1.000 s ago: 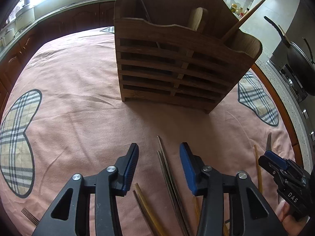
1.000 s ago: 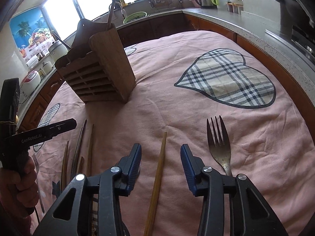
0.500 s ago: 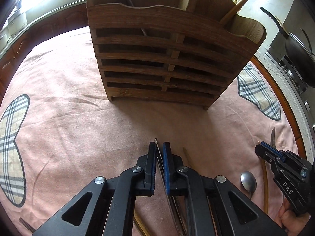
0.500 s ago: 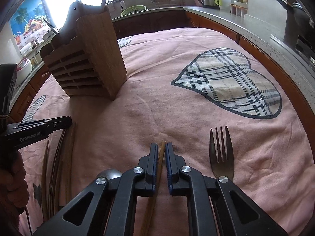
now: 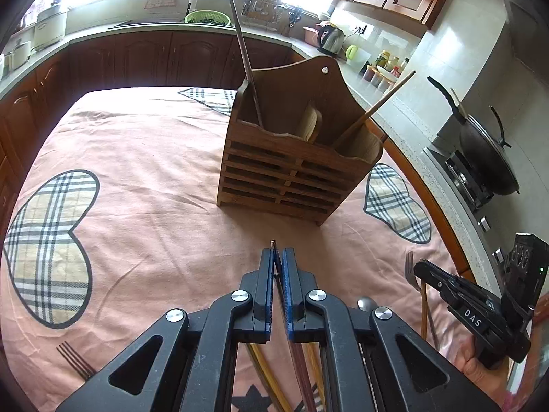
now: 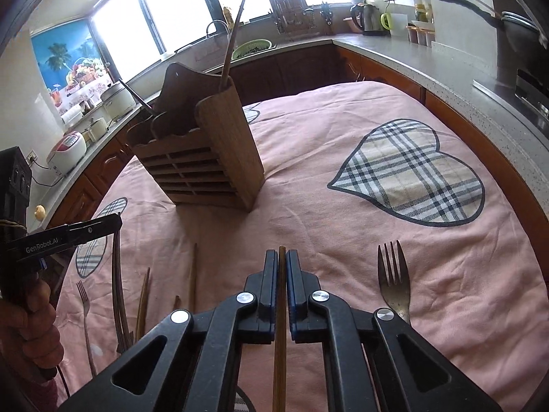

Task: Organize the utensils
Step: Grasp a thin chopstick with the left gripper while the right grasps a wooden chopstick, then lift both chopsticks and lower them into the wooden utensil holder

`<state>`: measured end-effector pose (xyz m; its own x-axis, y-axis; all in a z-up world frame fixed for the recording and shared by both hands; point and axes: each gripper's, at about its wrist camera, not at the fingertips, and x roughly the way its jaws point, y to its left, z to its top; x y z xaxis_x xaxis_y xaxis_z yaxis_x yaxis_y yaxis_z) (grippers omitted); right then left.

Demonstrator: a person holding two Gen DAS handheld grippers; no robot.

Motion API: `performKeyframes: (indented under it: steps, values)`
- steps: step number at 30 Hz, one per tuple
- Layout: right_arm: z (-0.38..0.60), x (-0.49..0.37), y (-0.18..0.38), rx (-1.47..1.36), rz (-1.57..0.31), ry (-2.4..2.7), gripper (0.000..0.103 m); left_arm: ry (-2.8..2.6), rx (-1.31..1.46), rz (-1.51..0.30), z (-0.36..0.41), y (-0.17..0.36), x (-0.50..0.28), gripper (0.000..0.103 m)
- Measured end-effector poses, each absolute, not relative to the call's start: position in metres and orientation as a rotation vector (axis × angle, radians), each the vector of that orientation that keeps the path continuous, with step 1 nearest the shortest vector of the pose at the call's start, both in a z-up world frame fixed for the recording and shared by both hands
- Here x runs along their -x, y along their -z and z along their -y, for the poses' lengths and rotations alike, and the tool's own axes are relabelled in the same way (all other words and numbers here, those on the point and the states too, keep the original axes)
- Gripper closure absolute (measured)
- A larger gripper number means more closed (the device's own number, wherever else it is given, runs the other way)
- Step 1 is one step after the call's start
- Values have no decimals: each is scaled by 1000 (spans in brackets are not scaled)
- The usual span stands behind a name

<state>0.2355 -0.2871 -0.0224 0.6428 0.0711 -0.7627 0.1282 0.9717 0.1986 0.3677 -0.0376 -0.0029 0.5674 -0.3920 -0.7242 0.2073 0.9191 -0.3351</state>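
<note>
Both grippers, left (image 5: 278,257) and right (image 6: 282,257), have jaws clamped on chopsticks; lift clear, tip them upright over the wooden holder (image 5: 295,168).

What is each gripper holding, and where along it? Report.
The left gripper is shut on a dark chopstick, just below its far tip. The right gripper is shut on a light wooden chopstick, likewise near its far tip.
</note>
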Motion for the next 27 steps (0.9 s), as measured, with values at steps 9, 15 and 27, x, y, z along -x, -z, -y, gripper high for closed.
performKeyframes:
  steps: [9, 15, 27]
  values:
    - [274, -223, 2, -238, -830, 0, 99, 335, 240, -855, -10, -32, -314, 99]
    - [262, -217, -8, -233, -810, -24, 99, 331, 267, -813, -29, -48, -287, 99]
    - [248, -199, -55, -223, -701, -55, 99, 367, 278, -683, -39, -86, -241, 101]
